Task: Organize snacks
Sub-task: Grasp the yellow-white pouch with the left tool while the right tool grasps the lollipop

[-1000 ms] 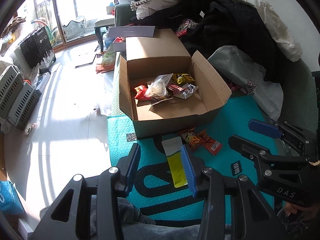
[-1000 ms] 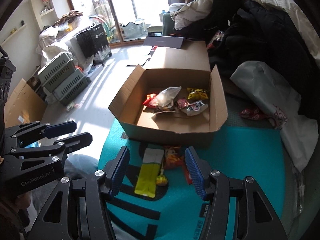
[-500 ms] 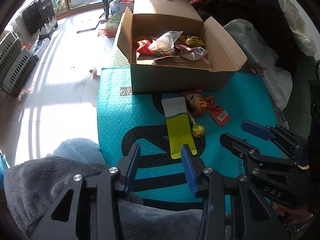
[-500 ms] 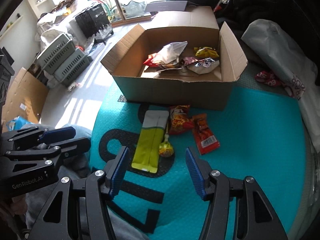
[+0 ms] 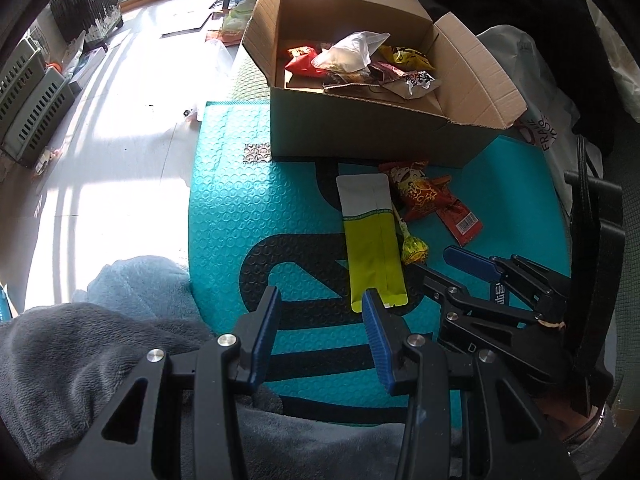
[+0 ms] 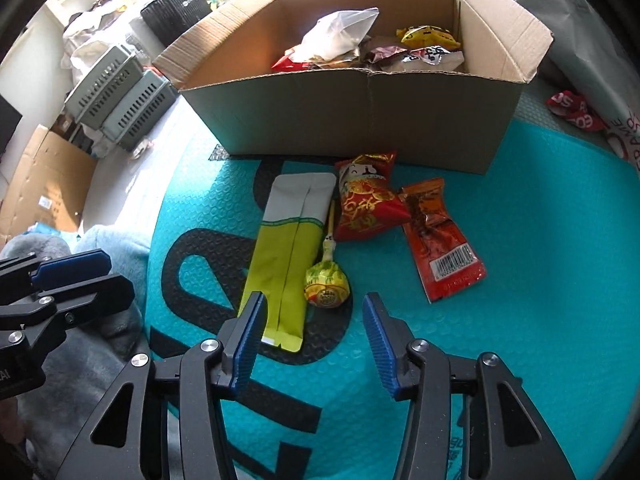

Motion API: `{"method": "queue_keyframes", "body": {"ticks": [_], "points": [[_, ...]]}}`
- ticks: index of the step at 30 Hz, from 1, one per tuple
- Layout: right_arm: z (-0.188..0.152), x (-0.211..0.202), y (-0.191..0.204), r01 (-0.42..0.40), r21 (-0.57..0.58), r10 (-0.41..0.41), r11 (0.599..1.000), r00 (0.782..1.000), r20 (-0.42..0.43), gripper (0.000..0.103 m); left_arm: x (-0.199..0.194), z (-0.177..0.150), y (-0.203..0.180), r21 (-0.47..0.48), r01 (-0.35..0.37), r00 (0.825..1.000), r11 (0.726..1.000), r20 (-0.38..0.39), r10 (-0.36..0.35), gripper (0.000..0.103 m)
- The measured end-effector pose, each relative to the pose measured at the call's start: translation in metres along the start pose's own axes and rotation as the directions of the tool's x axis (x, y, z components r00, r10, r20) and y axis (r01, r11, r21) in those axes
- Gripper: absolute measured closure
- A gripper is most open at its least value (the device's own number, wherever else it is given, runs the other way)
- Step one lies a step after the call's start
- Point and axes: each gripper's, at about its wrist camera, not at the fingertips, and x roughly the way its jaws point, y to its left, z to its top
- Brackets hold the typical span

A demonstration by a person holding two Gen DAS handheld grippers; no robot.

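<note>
An open cardboard box [image 6: 360, 120] [image 5: 376, 128] holding several snack packets stands on a teal mat [image 6: 540, 240]. In front of it lie a yellow-green pouch [image 6: 286, 264] [image 5: 372, 240], a lollipop [image 6: 327, 284] [image 5: 414, 250], a red packet [image 6: 366, 204] [image 5: 420, 192] and an orange-red packet [image 6: 440, 240] [image 5: 458, 220]. My right gripper [image 6: 310, 300] is open and empty, just short of the lollipop and the pouch's near end. My left gripper [image 5: 322, 296] is open and empty, just left of the pouch's near end.
A grey blanket [image 5: 80, 352] lies at the mat's near left. A white plastic bag [image 5: 548, 92] and dark clothes sit right of the box. A red wrapper [image 6: 576, 110] lies beside the bag. Grey crates [image 6: 120, 100] stand on the bright floor at left.
Both grippers have moved down and forward toward the snacks on the mat. The pouch and lollipop now lie close to the fingertips. Both stay open.
</note>
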Motion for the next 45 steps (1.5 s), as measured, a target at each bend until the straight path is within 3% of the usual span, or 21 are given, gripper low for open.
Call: {"method": "queue_keyframes", "body": {"ticks": [4,8,17,25,32,36,38,40,42,45], "points": [[0.005,0.007,-0.006,-0.023,0.003,0.023,1.000,1.000,0.002,0.058,0.008,0.004,-0.001,-0.004,0.000,1.000,1.000,-0.011,0.000,0.062],[0.007,0.026,-0.014,-0.043,0.024,0.044,0.999,0.998,-0.049,0.077,0.013,0.010,-0.005,0.000,-0.003,1.000,1.000,-0.018,0.003,0.062],[0.000,0.007,-0.028,-0.078,0.032,0.079,0.996,0.997,-0.017,0.077,0.033,0.022,-0.023,0.004,0.052,0.998,0.999,-0.018,-0.052,0.062],[-0.014,-0.006,-0.052,-0.072,0.076,0.073,0.994,0.997,-0.008,0.077,0.067,0.029,-0.044,0.038,0.065,0.996,0.997,-0.059,-0.063,0.062],[-0.014,-0.008,-0.063,-0.075,0.089,0.076,0.993,0.997,-0.007,0.077,0.097,0.036,-0.043,-0.003,0.068,0.992,0.998,-0.108,-0.068,0.062],[-0.013,-0.007,-0.062,-0.078,0.093,0.079,0.993,0.997,-0.009,0.077,0.101,0.039,-0.044,0.001,0.072,0.992,0.997,-0.100,-0.071,0.062],[-0.012,-0.006,-0.063,-0.081,0.096,0.083,0.992,0.997,-0.011,0.077,0.104,0.041,-0.044,-0.009,0.070,0.993,0.998,-0.097,-0.071,0.055],[-0.011,-0.005,-0.064,-0.083,0.096,0.085,0.992,0.996,-0.015,0.077,0.109,0.040,-0.043,-0.024,0.108,0.988,0.994,-0.110,-0.110,0.035],[-0.009,-0.004,-0.064,-0.082,0.096,0.084,0.992,0.996,-0.017,0.077,0.110,0.041,-0.044,-0.031,0.137,0.984,0.990,-0.108,-0.139,0.026],[-0.009,-0.004,-0.063,-0.081,0.095,0.083,0.992,0.996,-0.018,0.077,0.112,0.042,-0.049,-0.017,0.138,0.984,0.990,-0.111,-0.139,0.021]]}}
